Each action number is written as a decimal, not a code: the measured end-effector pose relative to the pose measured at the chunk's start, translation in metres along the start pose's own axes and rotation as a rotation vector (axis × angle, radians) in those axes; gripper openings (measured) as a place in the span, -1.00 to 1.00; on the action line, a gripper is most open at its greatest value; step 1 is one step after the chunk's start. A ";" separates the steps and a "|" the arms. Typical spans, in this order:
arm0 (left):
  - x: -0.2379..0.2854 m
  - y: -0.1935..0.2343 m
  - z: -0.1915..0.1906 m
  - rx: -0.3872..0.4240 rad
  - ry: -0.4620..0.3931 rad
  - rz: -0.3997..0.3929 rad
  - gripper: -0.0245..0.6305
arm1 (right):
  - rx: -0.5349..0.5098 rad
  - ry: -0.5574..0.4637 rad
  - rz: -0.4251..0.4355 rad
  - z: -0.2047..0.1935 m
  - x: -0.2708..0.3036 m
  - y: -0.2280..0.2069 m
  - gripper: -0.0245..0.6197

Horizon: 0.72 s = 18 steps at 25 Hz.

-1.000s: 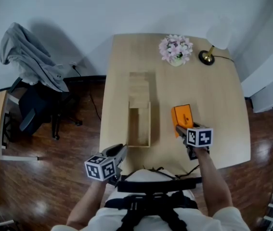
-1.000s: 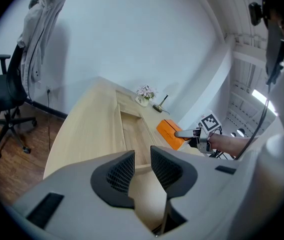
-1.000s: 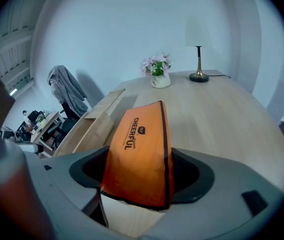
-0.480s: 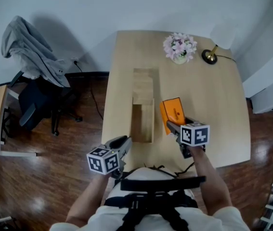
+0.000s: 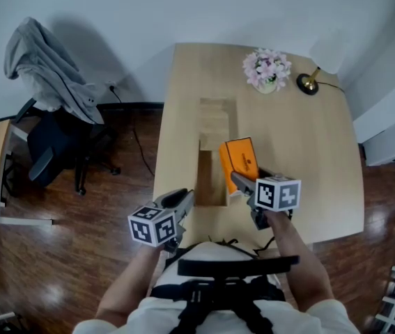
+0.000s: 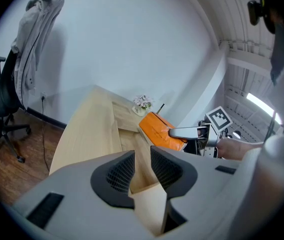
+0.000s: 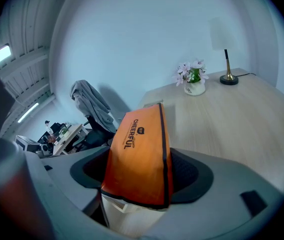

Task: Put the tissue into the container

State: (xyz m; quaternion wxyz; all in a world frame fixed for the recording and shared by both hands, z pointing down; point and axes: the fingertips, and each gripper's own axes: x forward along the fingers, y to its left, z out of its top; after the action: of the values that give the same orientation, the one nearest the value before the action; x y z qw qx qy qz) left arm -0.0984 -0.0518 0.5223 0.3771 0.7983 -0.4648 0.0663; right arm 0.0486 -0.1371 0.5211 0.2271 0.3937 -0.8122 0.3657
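White wall, light wooden surface (image 5: 308, 165). Head view: the orange tissue pack (image 5: 239, 161) is held by the right gripper (image 5: 243, 181) partly over the right wall of the long wooden container (image 5: 217, 124). It's probably best nudged left and lined up lengthwise before being released.

Left gripper view: the left gripper (image 6: 142, 161) is seen with jaws narrowly apart and empty, and the pack's tilt is shown side-on.

Right gripper view: the pack is clamped between wide jaws, and its print is only readable here.
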 end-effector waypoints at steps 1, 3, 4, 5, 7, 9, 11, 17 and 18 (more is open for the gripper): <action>0.000 0.001 0.002 0.003 0.000 -0.001 -0.64 | -0.001 -0.001 0.001 0.000 0.003 0.005 0.22; 0.000 0.004 0.005 0.009 0.003 -0.001 -0.64 | 0.001 -0.003 0.002 0.001 0.009 0.015 0.22; 0.000 0.005 0.006 0.012 0.005 0.000 -0.64 | 0.002 -0.004 0.001 0.000 0.013 0.020 0.22; 0.001 0.007 0.007 0.016 0.007 0.001 -0.64 | 0.003 -0.004 -0.002 -0.001 0.017 0.024 0.21; 0.002 0.008 0.009 0.023 0.013 0.001 -0.64 | 0.003 -0.005 -0.014 -0.004 0.024 0.031 0.21; 0.004 0.009 0.012 0.034 0.020 -0.005 -0.64 | 0.002 -0.007 -0.033 -0.008 0.032 0.037 0.21; 0.006 0.009 0.014 0.046 0.029 -0.017 -0.64 | 0.003 -0.012 -0.052 -0.011 0.040 0.043 0.21; 0.007 0.013 0.014 0.063 0.059 -0.043 -0.64 | 0.022 -0.064 -0.185 -0.018 0.052 0.049 0.20; 0.007 0.015 0.013 0.063 0.064 -0.044 -0.64 | 0.025 -0.071 -0.203 -0.020 0.053 0.050 0.20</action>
State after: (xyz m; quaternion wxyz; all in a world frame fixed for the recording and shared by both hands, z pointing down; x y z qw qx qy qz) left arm -0.1094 -0.0693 0.5239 0.3679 0.8173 -0.4324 0.0983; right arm -0.0217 -0.1258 0.5478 0.2290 0.4894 -0.7712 0.3366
